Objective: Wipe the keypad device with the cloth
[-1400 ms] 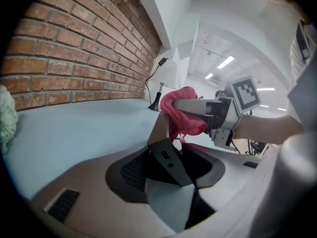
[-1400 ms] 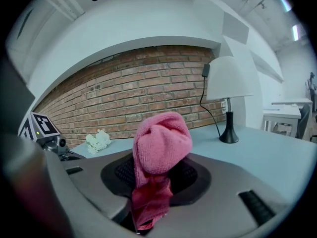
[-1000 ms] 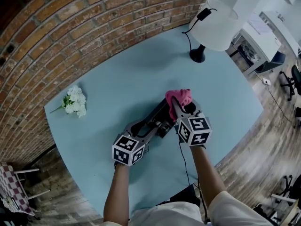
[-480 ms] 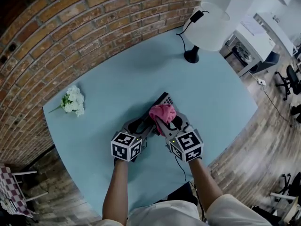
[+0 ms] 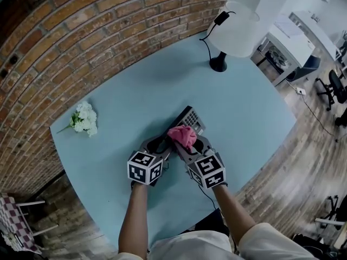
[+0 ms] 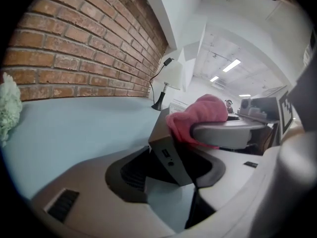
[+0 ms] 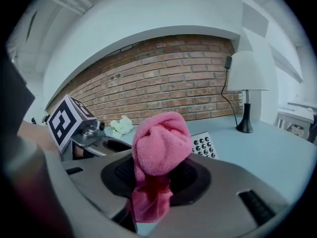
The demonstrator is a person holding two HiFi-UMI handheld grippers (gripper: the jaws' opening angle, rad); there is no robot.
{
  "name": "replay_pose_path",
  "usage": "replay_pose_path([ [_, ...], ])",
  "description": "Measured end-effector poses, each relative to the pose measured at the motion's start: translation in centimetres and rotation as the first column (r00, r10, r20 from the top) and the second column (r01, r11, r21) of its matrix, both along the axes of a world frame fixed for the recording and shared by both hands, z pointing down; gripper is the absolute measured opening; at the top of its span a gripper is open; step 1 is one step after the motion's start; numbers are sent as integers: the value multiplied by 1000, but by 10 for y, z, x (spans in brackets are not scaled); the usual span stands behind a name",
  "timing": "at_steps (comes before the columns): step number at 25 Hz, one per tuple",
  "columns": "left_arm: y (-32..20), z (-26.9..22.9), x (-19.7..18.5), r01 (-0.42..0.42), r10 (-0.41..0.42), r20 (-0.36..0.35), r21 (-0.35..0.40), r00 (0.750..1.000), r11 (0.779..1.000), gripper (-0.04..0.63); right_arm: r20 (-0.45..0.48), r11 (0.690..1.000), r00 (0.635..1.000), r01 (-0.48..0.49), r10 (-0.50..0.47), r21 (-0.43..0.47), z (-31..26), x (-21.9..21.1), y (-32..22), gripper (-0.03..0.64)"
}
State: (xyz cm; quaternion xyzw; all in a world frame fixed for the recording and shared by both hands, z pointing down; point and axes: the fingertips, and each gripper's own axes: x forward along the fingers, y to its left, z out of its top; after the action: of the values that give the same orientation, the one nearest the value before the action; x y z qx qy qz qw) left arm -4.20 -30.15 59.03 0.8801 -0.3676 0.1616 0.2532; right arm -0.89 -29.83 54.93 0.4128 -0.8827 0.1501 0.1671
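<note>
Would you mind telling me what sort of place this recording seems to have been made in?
Probably an open-plan office or studio. A light blue table stands against an exposed brick wall with a white table lamp on it, and white desks and office chairs stand on the wood floor beyond.

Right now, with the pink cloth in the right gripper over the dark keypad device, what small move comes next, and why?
Probably slide the right gripper forward, dragging the pink cloth over the buttons of the dark keypad device. They lie uncovered beyond the cloth, and the left gripper clamps the device's near end.
</note>
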Motion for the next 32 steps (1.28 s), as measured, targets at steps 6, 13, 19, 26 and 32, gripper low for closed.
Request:
replay_pose_path([
  [6, 0, 0, 2, -16, 16, 2, -6, 1000, 1000, 245, -33, 999, 999, -17, 18, 36, 4, 7, -6, 163],
  [13, 0, 0, 0, -17, 17, -3, -7, 1000, 1000, 245, -50, 998, 997, -64, 65, 29, 9, 24, -18, 163],
  [19, 0, -1, 2, -26, 26, 2, -10, 1000, 1000, 245, -25, 995, 995, -98, 98, 33, 6, 32, -30, 163],
  [26, 0, -1, 1, -26, 26, -3, -19, 1000, 999, 245, -50, 987, 987, -153, 156, 45, 6, 53, -52, 161],
  [32, 0, 0, 1, -24, 24, -2, -21, 1000, 999, 245, -36, 974, 974, -222, 223, 34, 7, 70, -68, 161],
])
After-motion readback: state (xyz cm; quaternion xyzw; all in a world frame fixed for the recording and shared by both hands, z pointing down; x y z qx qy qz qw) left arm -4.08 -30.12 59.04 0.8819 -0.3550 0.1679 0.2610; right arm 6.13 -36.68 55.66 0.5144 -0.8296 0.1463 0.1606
